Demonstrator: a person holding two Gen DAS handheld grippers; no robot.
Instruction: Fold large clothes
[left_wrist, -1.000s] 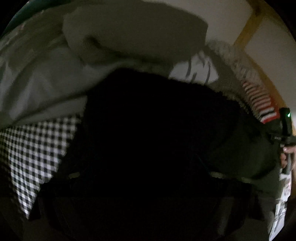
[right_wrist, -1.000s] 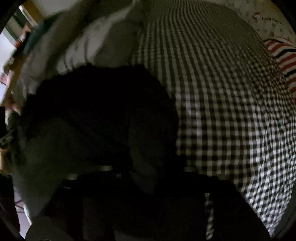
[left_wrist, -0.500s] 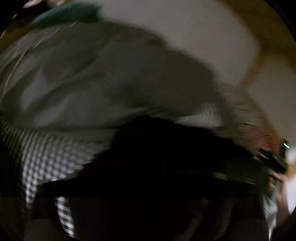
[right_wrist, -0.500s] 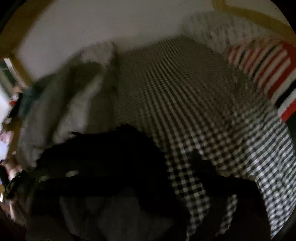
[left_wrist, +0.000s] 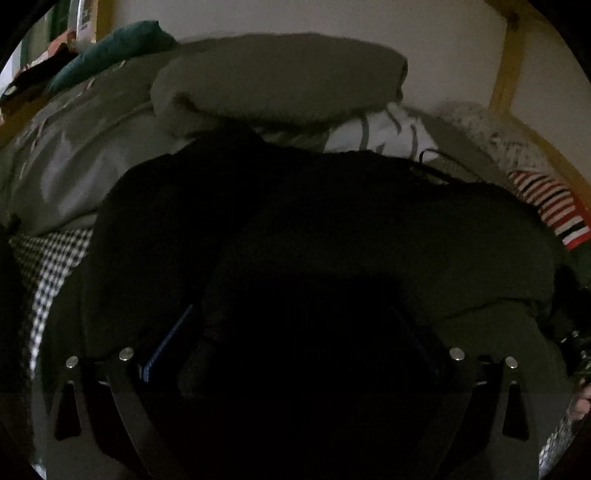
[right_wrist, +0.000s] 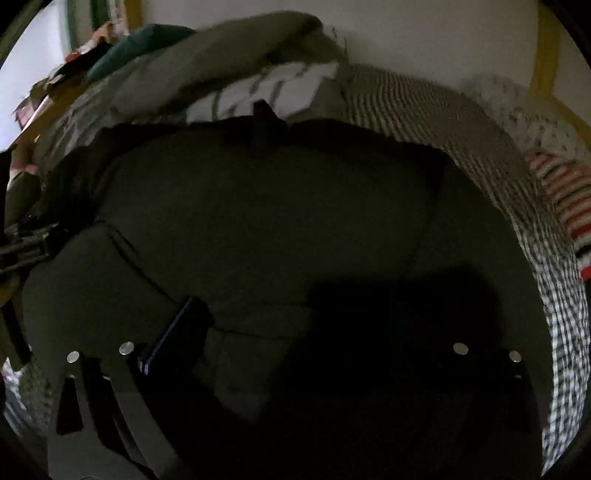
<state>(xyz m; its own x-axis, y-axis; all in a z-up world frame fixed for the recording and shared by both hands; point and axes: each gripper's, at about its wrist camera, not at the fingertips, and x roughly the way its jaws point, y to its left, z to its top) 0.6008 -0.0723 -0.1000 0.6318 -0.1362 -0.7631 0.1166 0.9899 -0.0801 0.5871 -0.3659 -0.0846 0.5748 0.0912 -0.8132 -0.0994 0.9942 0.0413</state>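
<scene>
The dark garment lies spread on the bed, filling the middle of it in front of both grippers. Behind the garment, toward the wall, a heap of bedding is piled: a folded blanket sits on top of a pillow, with a duvet to the left of them. At the bed's right edge a striped cloth lies just beside the garment. In the right wrist view the bed's checked sheet shows bare to the right of the garment, between it and the striped cloth.
</scene>
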